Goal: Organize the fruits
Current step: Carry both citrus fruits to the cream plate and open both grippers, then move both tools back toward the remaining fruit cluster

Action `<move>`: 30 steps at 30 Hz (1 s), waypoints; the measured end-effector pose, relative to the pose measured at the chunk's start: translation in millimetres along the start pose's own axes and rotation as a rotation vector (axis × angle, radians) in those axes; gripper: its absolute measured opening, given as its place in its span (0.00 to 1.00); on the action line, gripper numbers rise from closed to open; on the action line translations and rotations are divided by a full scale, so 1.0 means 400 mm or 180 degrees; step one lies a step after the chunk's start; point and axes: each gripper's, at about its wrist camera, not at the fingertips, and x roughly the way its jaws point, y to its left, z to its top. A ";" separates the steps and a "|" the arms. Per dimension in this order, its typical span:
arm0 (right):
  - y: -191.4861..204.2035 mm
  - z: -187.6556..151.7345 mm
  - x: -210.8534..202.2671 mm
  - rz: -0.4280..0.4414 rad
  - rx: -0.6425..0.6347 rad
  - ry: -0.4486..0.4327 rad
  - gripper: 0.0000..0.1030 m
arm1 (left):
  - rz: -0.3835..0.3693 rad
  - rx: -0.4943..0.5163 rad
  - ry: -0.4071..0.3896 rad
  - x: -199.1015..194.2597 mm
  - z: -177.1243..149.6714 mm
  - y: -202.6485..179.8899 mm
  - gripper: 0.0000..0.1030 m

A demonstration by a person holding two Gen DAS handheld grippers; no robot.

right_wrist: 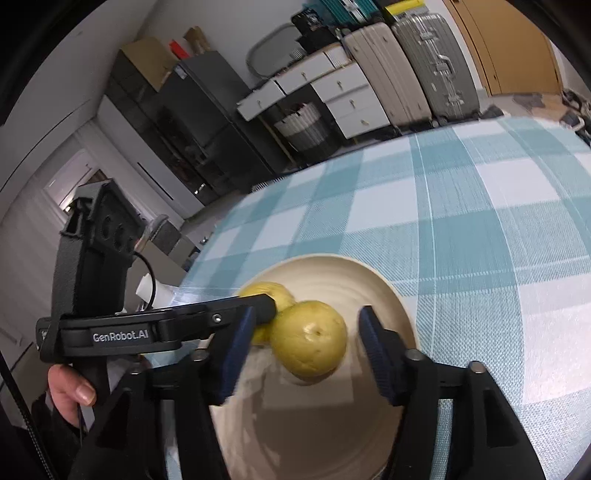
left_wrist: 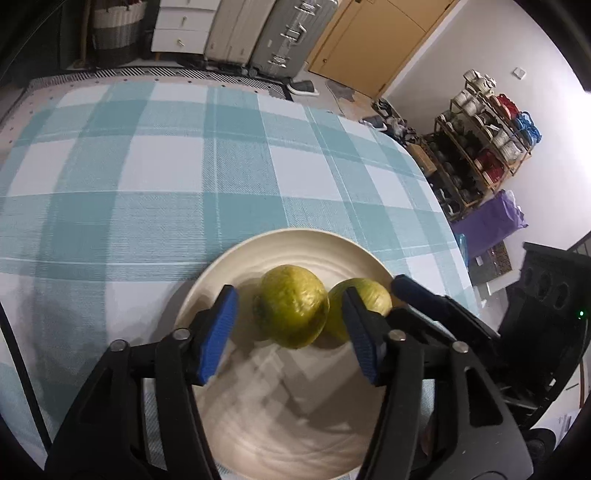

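A table covered by a teal-and-white checked tablecloth (left_wrist: 155,173) stands in a cluttered room, with grey suitcases (left_wrist: 291,33) and a white drawer unit (left_wrist: 181,26) along the far wall and a loaded shoe rack (left_wrist: 480,147) to one side. A cream plate (left_wrist: 221,273) sits at the near edge of the table and carries two yellow-green fruits, touching each other. The left gripper (left_wrist: 290,328) stands over the plate with its blue-padded jaws parted; the left fruit (left_wrist: 291,306) lies between them with clearance on both sides, not gripped. The right gripper (right_wrist: 306,350) is likewise parted around the right fruit (right_wrist: 310,339), pads clear of its skin. In the right wrist view, a hand (right_wrist: 70,391) holds the left gripper's handle.
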 end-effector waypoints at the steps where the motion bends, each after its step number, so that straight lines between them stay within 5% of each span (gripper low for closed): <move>1: 0.002 0.001 -0.008 -0.0008 -0.0011 -0.0027 0.65 | 0.0036 -0.0030 -0.0030 -0.013 -0.002 0.001 0.63; 5: 0.009 -0.002 -0.071 -0.0063 0.0009 -0.0201 0.73 | 0.0194 -0.0066 -0.0172 -0.073 -0.022 0.000 0.74; 7: 0.017 -0.008 -0.110 -0.0077 -0.0026 -0.0293 0.91 | 0.0325 -0.0081 -0.0253 -0.106 -0.039 -0.004 0.75; 9: 0.029 -0.019 -0.153 -0.0169 -0.0104 -0.0413 0.98 | 0.0384 -0.0089 -0.0362 -0.142 -0.060 -0.013 0.78; 18: 0.068 -0.068 -0.303 -0.0196 -0.0214 -0.0724 1.00 | 0.0653 0.0333 -0.0652 -0.276 -0.187 -0.118 0.87; 21: 0.095 -0.094 -0.338 -0.0388 -0.0402 -0.0818 1.00 | 0.0706 0.0442 -0.0862 -0.318 -0.238 -0.155 0.99; 30: 0.141 -0.163 -0.398 -0.0639 -0.0618 -0.0799 1.00 | 0.0897 0.0645 -0.1242 -0.404 -0.363 -0.221 0.99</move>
